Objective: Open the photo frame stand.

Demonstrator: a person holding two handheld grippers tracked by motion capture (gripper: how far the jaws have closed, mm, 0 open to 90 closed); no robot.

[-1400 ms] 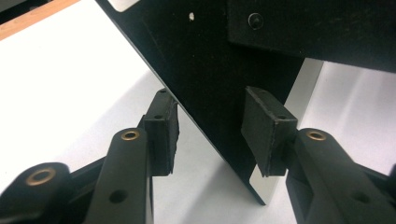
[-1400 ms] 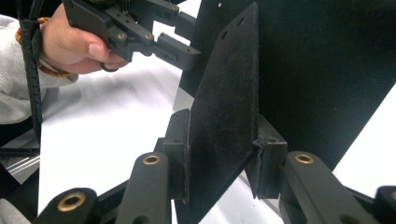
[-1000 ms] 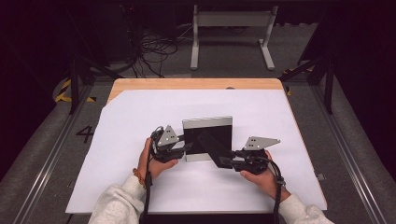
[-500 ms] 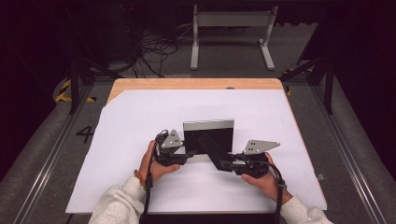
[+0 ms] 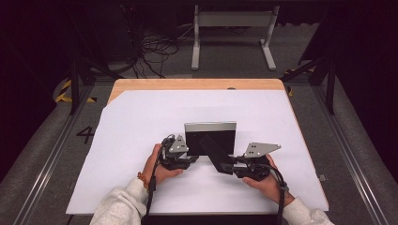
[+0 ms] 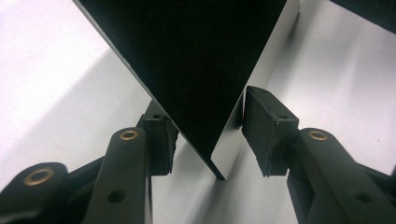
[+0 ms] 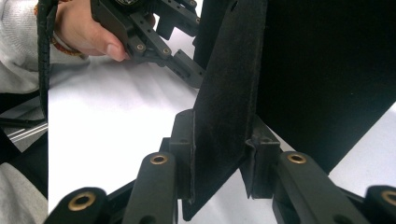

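A picture frame (image 5: 210, 137) with a silver rim and a black felt back stands upright on the white sheet (image 5: 136, 122). Its black prop flap (image 5: 217, 157) swings out toward me. My left gripper (image 5: 190, 158) straddles the frame's lower left corner (image 6: 196, 60). Its jaws have just been closing, and both pads (image 6: 268, 130) now lie against the frame's faces. My right gripper (image 5: 232, 164) is shut on the prop flap (image 7: 224, 107), with a pad on each side of it. The frame's back (image 7: 322, 70) rises behind the flap.
The white sheet covers a wooden table (image 5: 187, 84) whose far edge shows bare. Metal rails (image 5: 349, 154) run along both sides of the table. Cables (image 5: 150, 51) and a white stand (image 5: 232, 21) sit on the floor beyond.
My left gripper has shifted slightly right and toward me along the frame's lower corner. The right gripper has kept its hold on the flap without moving.
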